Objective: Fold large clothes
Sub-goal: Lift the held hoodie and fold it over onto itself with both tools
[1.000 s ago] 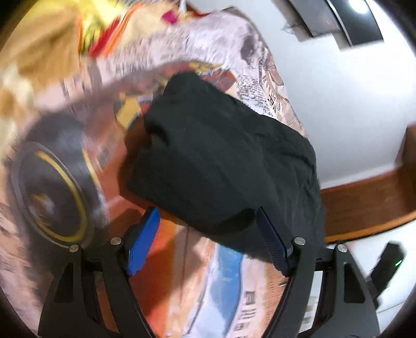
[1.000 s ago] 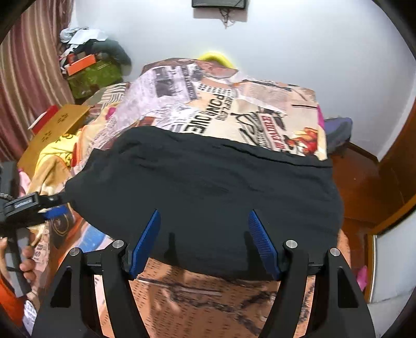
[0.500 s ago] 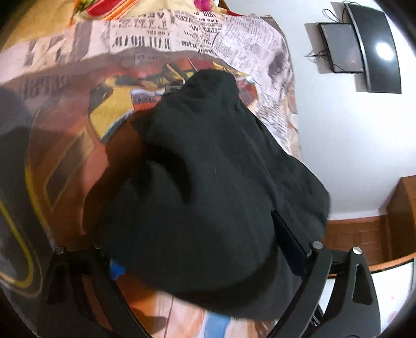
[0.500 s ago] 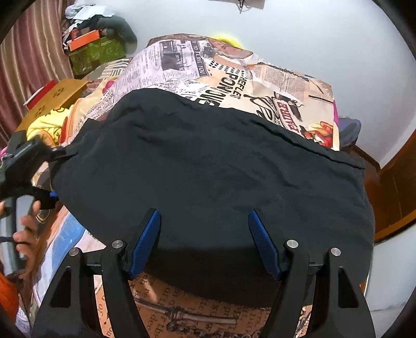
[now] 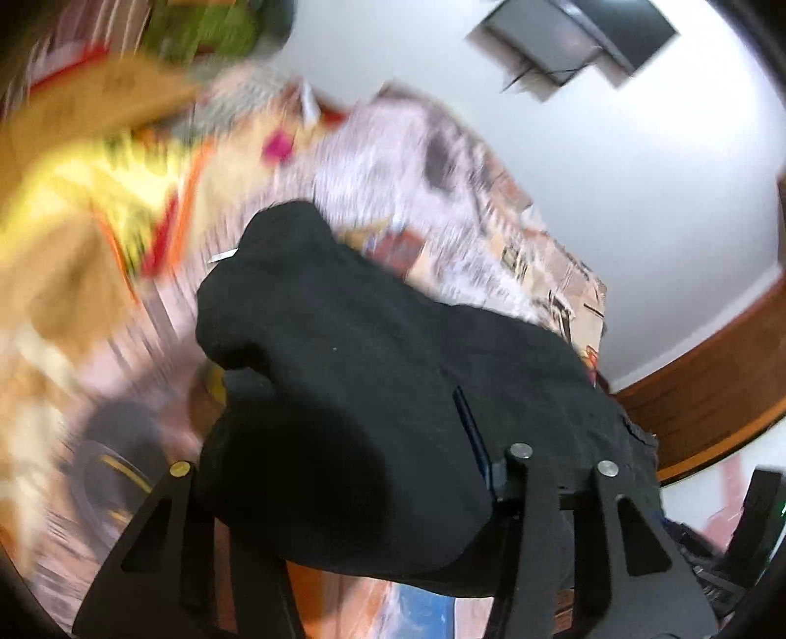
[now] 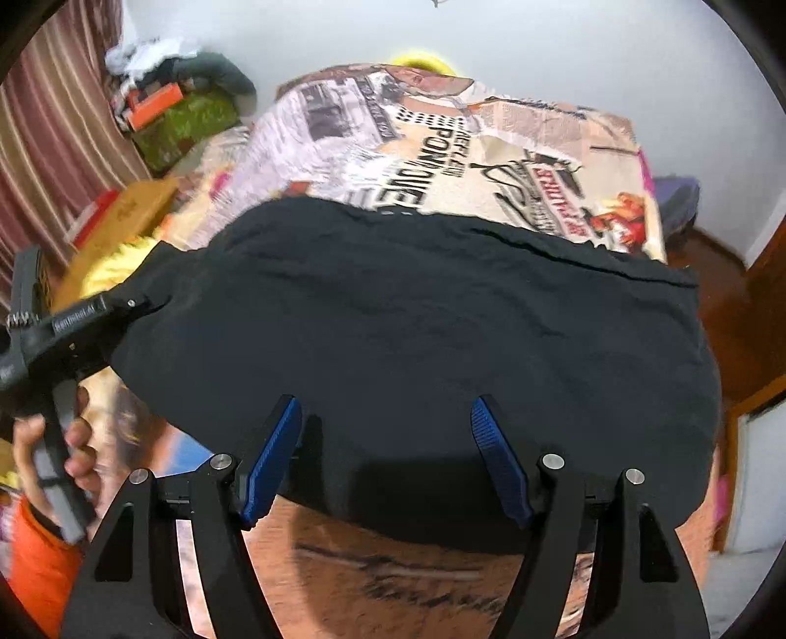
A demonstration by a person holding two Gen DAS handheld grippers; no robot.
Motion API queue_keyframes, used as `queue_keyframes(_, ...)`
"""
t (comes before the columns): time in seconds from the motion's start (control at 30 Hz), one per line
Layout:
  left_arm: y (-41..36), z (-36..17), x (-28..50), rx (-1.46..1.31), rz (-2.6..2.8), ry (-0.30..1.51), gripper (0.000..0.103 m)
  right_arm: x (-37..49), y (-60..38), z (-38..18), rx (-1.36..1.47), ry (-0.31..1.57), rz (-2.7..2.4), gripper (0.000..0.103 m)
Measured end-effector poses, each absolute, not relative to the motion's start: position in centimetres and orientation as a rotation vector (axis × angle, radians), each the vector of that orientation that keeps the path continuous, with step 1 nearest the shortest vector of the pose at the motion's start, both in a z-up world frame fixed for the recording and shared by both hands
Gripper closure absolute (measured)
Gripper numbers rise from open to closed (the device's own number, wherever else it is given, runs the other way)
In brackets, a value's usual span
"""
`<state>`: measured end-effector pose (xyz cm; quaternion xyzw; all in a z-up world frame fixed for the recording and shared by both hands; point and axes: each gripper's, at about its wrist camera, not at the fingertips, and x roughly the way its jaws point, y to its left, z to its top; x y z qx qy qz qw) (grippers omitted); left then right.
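A large black garment [image 6: 417, 344] lies spread across a bed with a newspaper-print cover [image 6: 442, 147]. My right gripper [image 6: 385, 427] hovers open over the garment's near edge, blue pads apart with nothing pinched. My left gripper [image 5: 344, 442] has a thick bunch of the black garment [image 5: 368, 354] between its jaws, which are closing on it. The cloth hides its left finger; only the right pad [image 5: 469, 432] shows. In the right wrist view the left gripper [image 6: 98, 314] grips the garment's left corner, held by a hand [image 6: 73, 442].
Left of the bed are a cardboard box [image 6: 123, 211], a green bag [image 6: 182, 123] and a striped curtain [image 6: 59, 123]. A dark screen [image 5: 575, 34] hangs on the white wall. Wooden floor [image 6: 727, 304] lies to the right of the bed.
The left gripper went from open in front of the garment's edge to closing around a bunch of it, then rose and rolled. The right gripper has stayed open over the near edge.
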<state>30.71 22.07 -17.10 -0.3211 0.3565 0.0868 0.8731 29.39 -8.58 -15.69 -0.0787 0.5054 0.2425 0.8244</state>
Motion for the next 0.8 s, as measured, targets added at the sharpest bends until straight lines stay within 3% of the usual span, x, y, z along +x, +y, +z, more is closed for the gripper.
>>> queue_keyframes(0.37,19.5,-5.0,26.3,-0.294,0.262,0.484,0.059,26.7,-3.1,-14.6,-0.137,1.074,0.682,0.035)
queue_keyframes(0.8,11.9,-6.1,27.9,-0.183,0.138,0.546,0.062,23.3,0.6,-18.8,-0.373,1.099,0.76,0.031)
